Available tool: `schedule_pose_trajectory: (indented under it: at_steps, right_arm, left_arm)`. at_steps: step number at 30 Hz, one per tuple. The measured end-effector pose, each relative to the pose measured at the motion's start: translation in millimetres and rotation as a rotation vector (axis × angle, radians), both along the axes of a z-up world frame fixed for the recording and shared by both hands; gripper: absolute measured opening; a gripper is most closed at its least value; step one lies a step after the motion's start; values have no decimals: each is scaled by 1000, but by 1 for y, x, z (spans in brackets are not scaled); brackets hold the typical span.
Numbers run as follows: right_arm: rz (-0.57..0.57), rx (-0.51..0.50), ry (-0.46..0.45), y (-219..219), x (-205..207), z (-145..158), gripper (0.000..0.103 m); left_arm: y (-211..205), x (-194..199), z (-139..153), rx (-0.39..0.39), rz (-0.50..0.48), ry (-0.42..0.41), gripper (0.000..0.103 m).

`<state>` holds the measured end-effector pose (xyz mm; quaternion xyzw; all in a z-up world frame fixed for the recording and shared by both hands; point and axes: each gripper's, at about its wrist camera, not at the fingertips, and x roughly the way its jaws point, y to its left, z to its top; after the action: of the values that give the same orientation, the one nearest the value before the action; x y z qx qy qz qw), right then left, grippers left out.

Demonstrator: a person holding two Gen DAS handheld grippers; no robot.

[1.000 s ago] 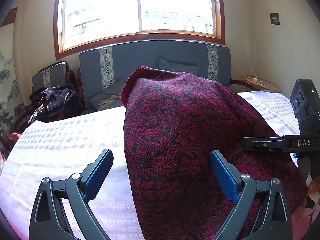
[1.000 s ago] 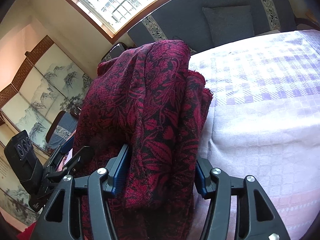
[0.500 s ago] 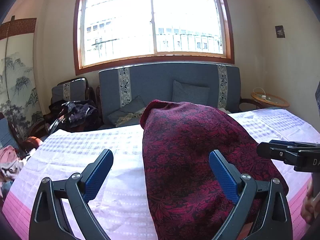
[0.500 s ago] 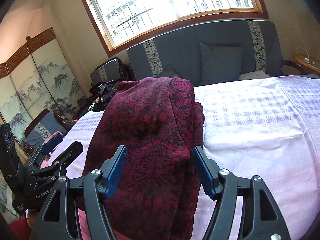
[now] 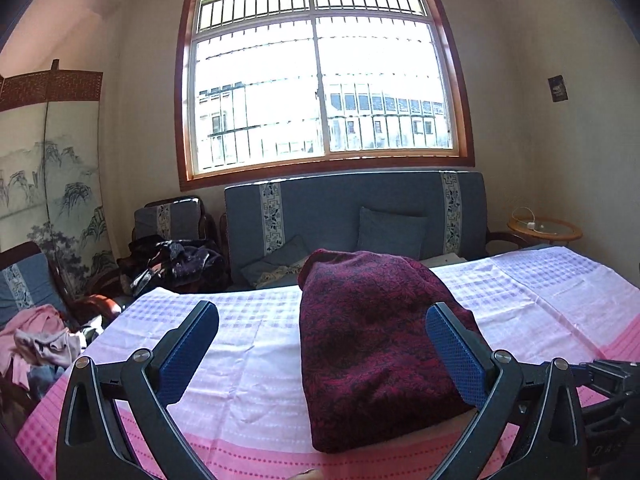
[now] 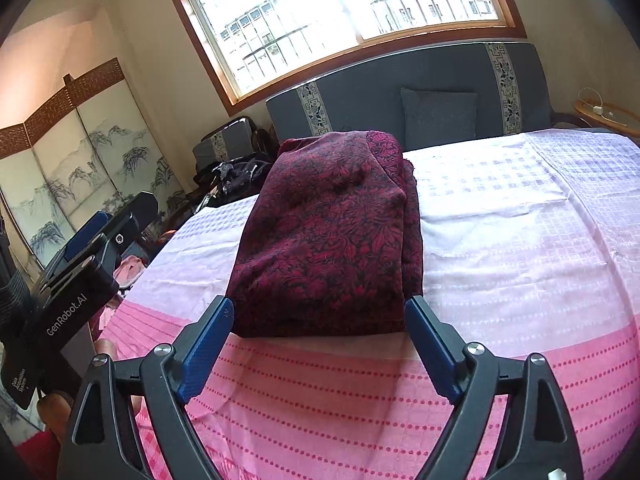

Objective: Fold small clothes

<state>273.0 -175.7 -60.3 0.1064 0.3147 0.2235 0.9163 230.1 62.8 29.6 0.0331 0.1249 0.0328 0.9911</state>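
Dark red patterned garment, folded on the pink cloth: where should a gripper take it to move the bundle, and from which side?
Probably the near short edge of the dark red patterned garment, approached low from the pink cloth border. In the right wrist view the layers end there in one thick, straight edge facing the open right gripper, whose jaws have just been opening, clear of it. Loose layer edges show along its right side.

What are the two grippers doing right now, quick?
Left gripper: open, holding nothing.
Right gripper: open, jaws just opening, red patterned garment lying free on the table.
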Motion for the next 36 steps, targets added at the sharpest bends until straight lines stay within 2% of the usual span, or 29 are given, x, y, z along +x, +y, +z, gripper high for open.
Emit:
schedule_pose_trajectory:
  at_steps: [4, 11, 16, 36]
  right_arm:
    - [3, -31, -28, 1, -21, 5, 87]
    - [-13, -80, -73, 4, -49, 10, 89]
    - [-27, -79, -78, -1, -59, 12, 91]
    - [-13, -95, -72, -5, -80, 10, 94]
  left_arm:
    - [0, -20, 6, -44, 6, -2, 103]
    - [-5, -40, 8, -37, -7, 13, 103]
    - [-6, -49, 9, -59, -24, 29, 103]
    - [-13, -73, 9, -55, -45, 49, 103]
